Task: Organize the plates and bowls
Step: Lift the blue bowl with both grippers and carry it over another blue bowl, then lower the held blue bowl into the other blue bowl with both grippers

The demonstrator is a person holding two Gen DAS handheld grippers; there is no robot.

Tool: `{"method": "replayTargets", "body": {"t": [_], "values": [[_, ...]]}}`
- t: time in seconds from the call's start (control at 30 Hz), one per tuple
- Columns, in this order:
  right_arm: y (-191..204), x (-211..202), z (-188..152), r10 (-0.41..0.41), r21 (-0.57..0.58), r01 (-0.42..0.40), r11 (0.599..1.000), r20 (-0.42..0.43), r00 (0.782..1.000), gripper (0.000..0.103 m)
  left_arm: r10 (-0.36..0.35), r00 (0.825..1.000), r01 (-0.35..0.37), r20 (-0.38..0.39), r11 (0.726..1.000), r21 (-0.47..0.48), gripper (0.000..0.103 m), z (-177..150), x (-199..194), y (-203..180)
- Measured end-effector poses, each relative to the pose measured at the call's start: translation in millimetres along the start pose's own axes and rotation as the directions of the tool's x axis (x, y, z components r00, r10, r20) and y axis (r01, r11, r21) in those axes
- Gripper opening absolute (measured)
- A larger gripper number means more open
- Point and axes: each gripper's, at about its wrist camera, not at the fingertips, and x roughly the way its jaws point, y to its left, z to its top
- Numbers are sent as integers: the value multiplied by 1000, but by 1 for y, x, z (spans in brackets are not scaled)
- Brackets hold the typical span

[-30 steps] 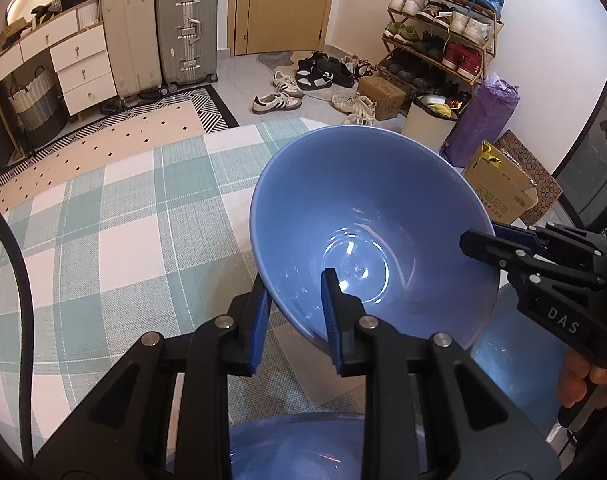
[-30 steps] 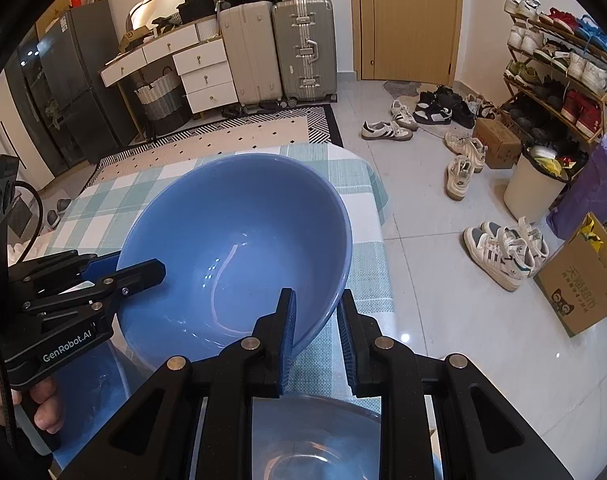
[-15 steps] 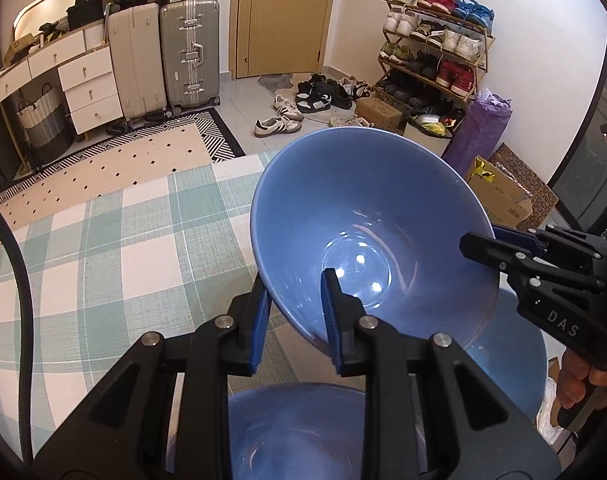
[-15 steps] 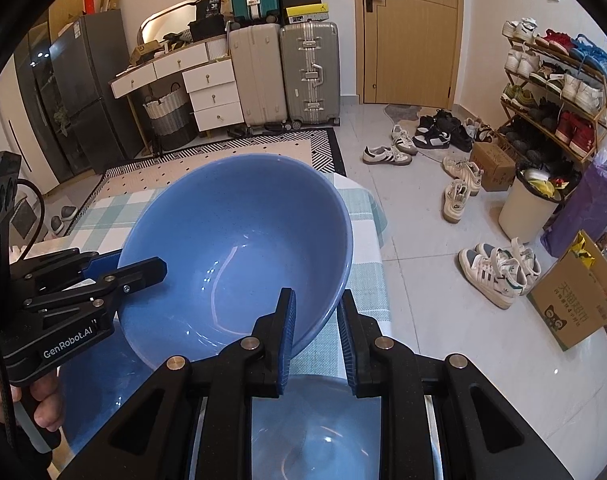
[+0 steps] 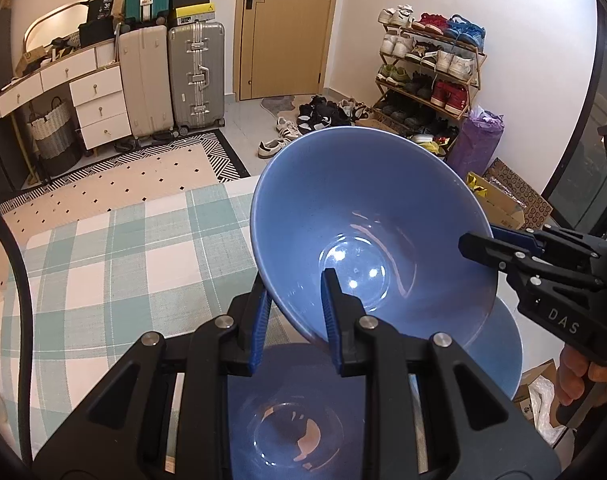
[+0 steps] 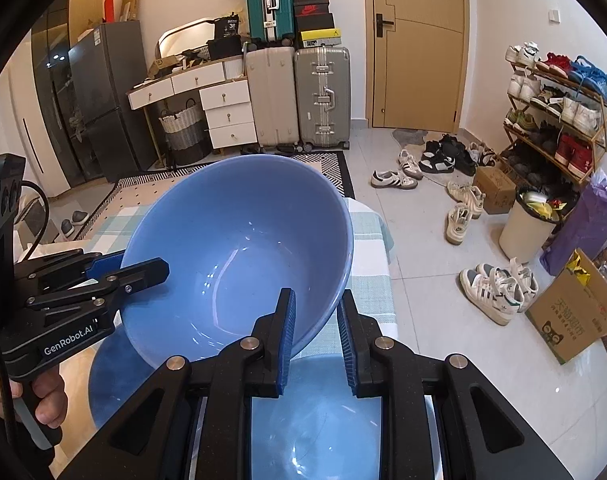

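The large glossy blue ceramic bowl [image 5: 367, 236] is held in the air, tilted, above the right-hand edge of the worktop [image 5: 103, 256] with its green-and-white checked cloth. The left gripper [image 5: 293, 312] is closed on the bowl's near rim; the right gripper [image 6: 315, 332] is closed on the opposite rim. A second blue bowl [image 5: 291, 412] sits directly below, with a blue plate [image 5: 499, 348] beside it.

Step in hand: transfer of the lifted bowl for stacking. The next move probably calls for levelling the bowl, centring it over the lower bowl and lowering both grippers together.

Compared with one second ago, the bowl is higher and more of the lower bowl is exposed.
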Motion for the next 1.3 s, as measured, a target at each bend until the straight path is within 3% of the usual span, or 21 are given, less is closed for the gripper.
{"method": "replayTargets", "body": {"t": [0.8, 1.3], "values": [[67, -74, -33, 69, -66, -64, 996, 78, 995, 23, 47, 995, -45, 91, 999, -25, 22, -52, -142, -11], [93, -90, -57, 122, -86, -115, 990, 82, 989, 23, 70, 993, -65, 93, 996, -55, 22, -88, -178, -3]]}}
